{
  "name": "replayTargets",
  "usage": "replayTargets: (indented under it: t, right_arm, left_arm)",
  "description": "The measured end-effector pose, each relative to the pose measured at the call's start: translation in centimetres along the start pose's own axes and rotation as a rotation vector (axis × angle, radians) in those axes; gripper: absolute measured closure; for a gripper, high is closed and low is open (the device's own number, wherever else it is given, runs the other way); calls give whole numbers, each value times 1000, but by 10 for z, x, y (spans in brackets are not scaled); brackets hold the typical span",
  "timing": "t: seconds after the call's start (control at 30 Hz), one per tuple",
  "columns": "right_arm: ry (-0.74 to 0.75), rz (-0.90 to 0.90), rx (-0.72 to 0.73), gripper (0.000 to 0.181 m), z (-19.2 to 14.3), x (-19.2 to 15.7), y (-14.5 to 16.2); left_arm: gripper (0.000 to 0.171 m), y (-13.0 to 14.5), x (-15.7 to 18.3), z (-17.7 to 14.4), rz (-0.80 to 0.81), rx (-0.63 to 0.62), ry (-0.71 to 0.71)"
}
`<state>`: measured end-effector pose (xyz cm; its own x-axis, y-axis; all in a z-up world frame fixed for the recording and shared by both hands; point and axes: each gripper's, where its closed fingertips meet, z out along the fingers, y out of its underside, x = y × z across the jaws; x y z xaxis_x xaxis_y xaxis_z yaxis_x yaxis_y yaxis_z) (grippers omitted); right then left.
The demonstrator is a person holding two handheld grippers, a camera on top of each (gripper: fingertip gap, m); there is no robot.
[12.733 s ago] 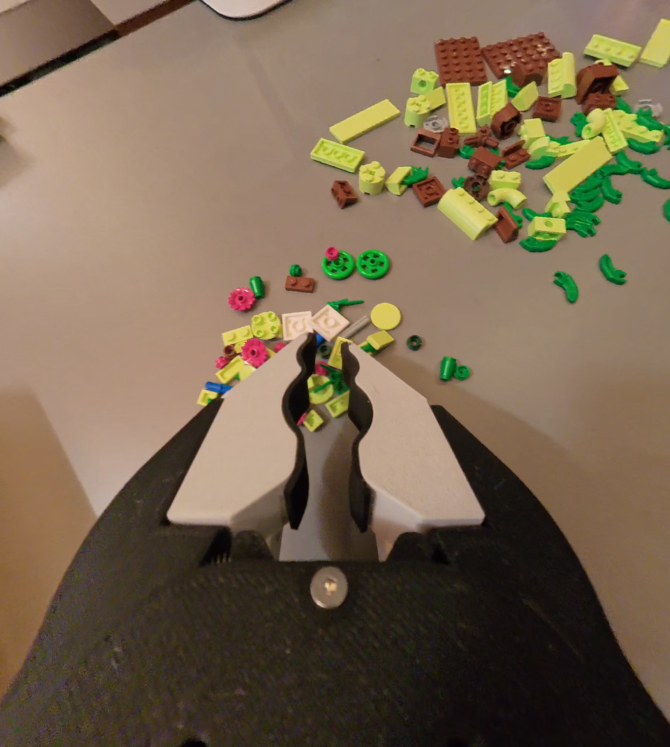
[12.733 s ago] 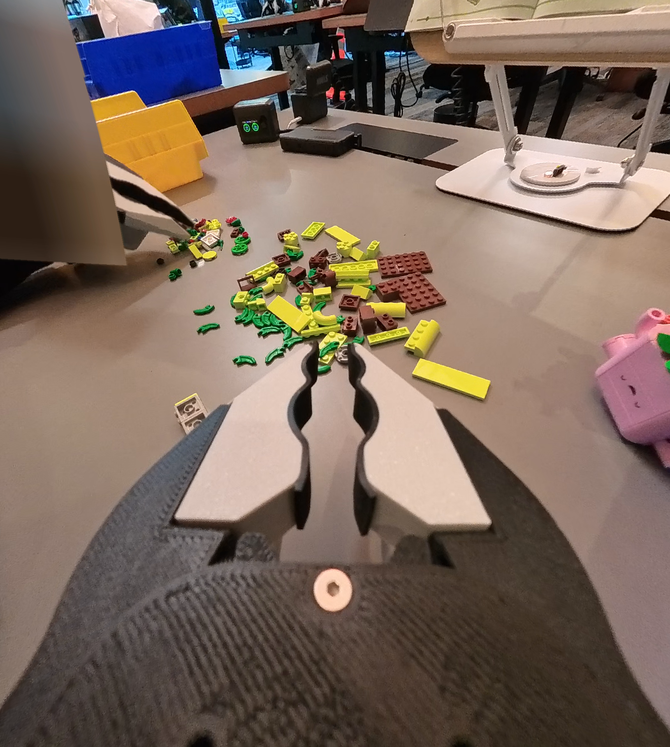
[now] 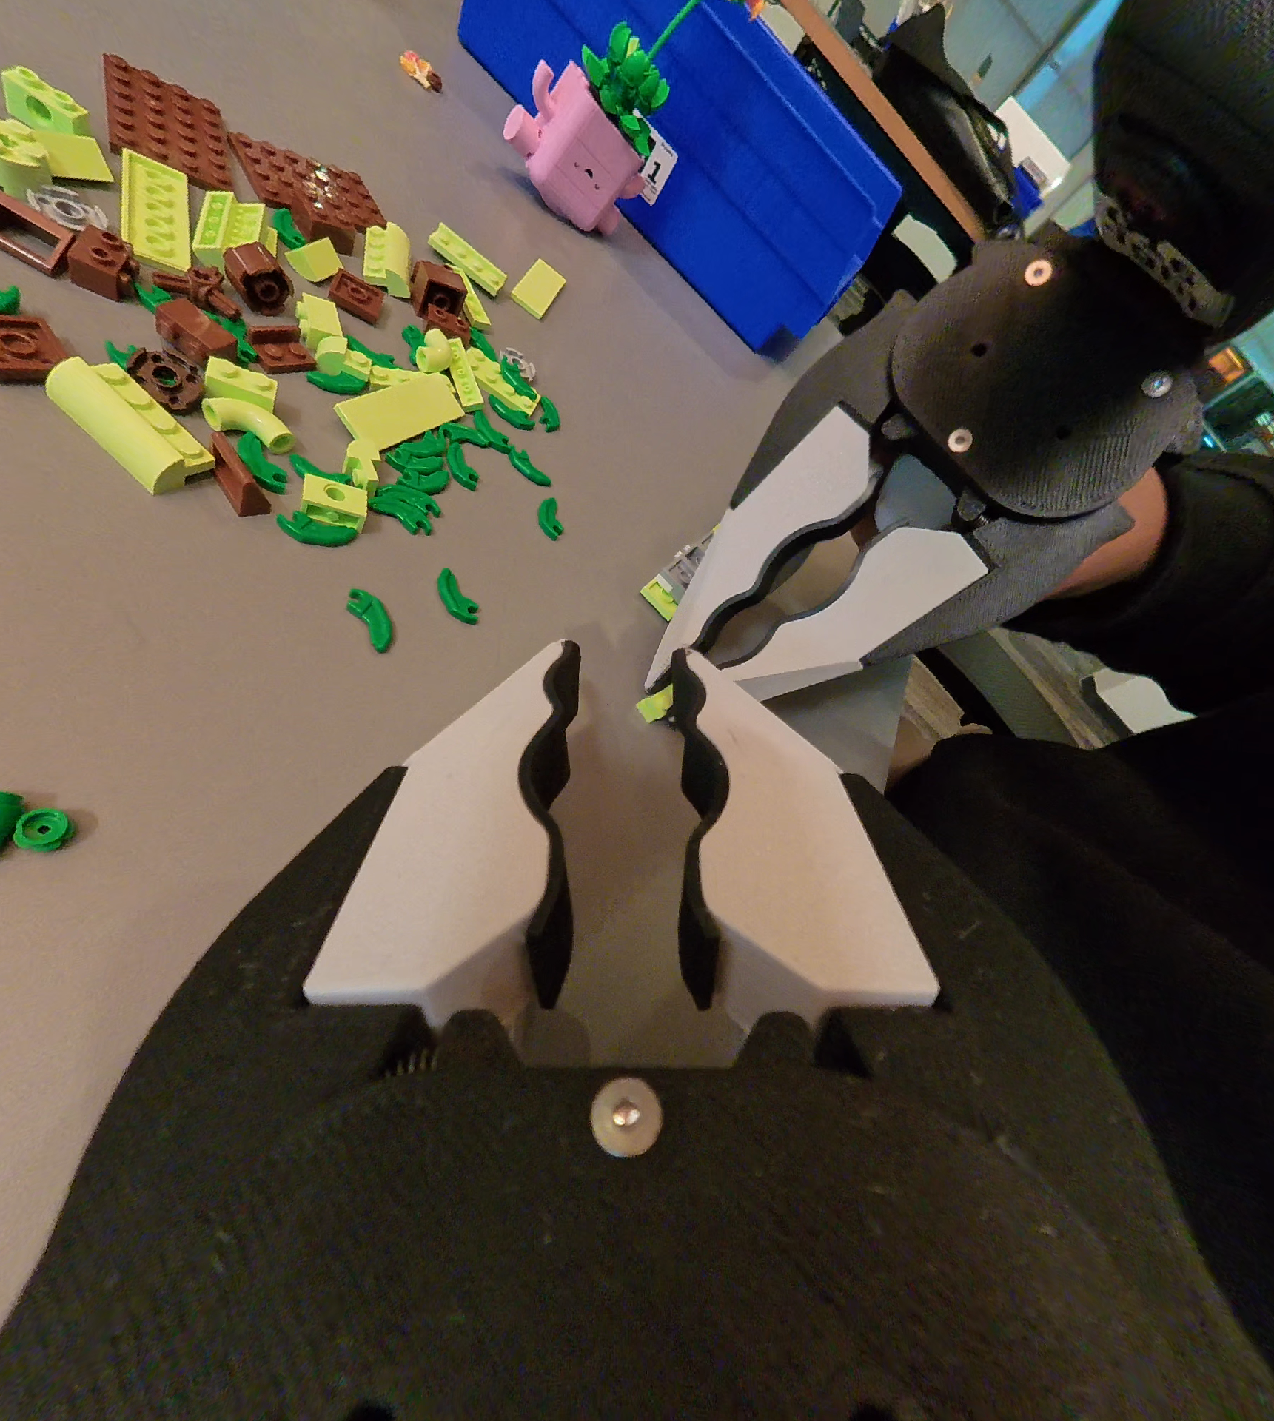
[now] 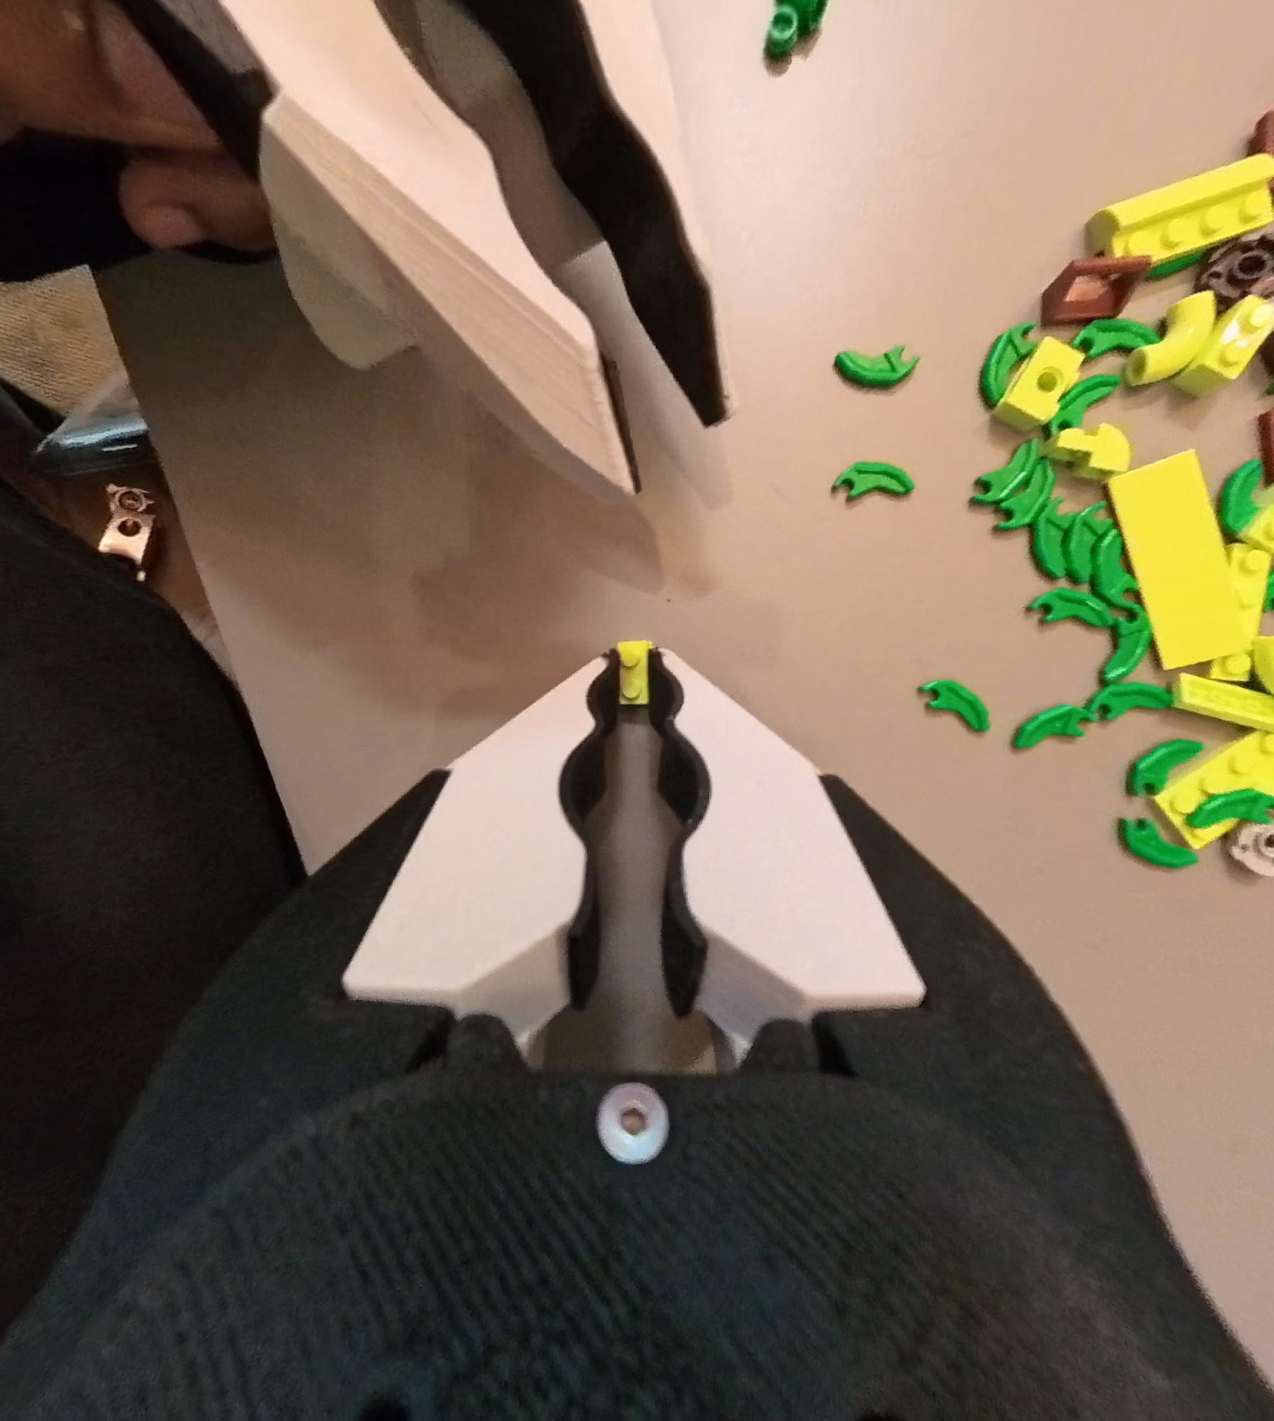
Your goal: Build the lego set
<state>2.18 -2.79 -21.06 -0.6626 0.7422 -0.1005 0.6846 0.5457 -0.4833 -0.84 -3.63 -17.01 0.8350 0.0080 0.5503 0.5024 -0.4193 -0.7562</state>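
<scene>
Two grippers meet tip to tip near the table (image 3: 157, 730) edge, and we judge this to be a handover or a joining of one small part. Our right gripper (image 4: 635, 660) pinches a lime plate (image 4: 634, 675) at the very tips of its jaws, which stand narrow and closed on it. The plate's long axis runs along the fingers, with its front end poking just past the tips, studs facing the camera.

Our left gripper (image 3: 626, 661) holds nothing that we can see; its jaws stand slightly apart, a narrow gap between the tips. In the left wrist view the plate (image 3: 654, 703) shows as a lime sliver just beside our left gripper's right finger, so it lies a little to the right of the gap, not yet between the jaws. The left gripper is the one that must close that offset, we think, by sliding right or by having the plate brought in end first.

The loose pile of bricks (image 3: 249, 331) lies well apart on the table, beyond both tips, and a pink pot model (image 3: 580, 161) stands farther off by a blue bin (image 3: 756, 200).
</scene>
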Motion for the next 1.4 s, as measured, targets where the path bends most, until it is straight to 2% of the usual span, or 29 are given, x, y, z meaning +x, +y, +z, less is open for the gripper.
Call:
replayTargets:
  t: [0.1,0.17,0.27,0.53,0.63,0.7,0.93,1.13,1.27,1.4]
  right_arm:
    - [6,-15,64,175,0,-2,-1]
    - [-35,23,102,163,-2,-7,-2]
    - [-46,57,177,161,-9,-10,-7]
    - [-5,37,152,157,0,-21,1]
    - [52,8,146,162,3,-19,1]
    - [85,-33,131,173,4,-19,2]
    - [28,-3,190,174,4,-25,0]
    - [129,-64,268,174,-12,-15,-8]
    - [208,-116,267,174,-21,-9,-11]
    - [202,-129,271,174,-25,-11,-12]
  left_arm:
    - [150,-1,0,-1,1,8,3]
    - [150,-1,0,0,-1,5,2]
    - [150,0,0,0,-2,0,1]
    - [150,0,-1,1,-4,-2,-2]
    - [150,1,-1,1,2,-4,-6]
    - [150,1,-1,1,2,-5,-6]
    - [150,0,0,1,6,-3,-2]
    - [149,-1,10,2,28,4,56]
    - [149,-3,14,1,31,18,90]
    - [143,-4,32,-1,79,32,202]
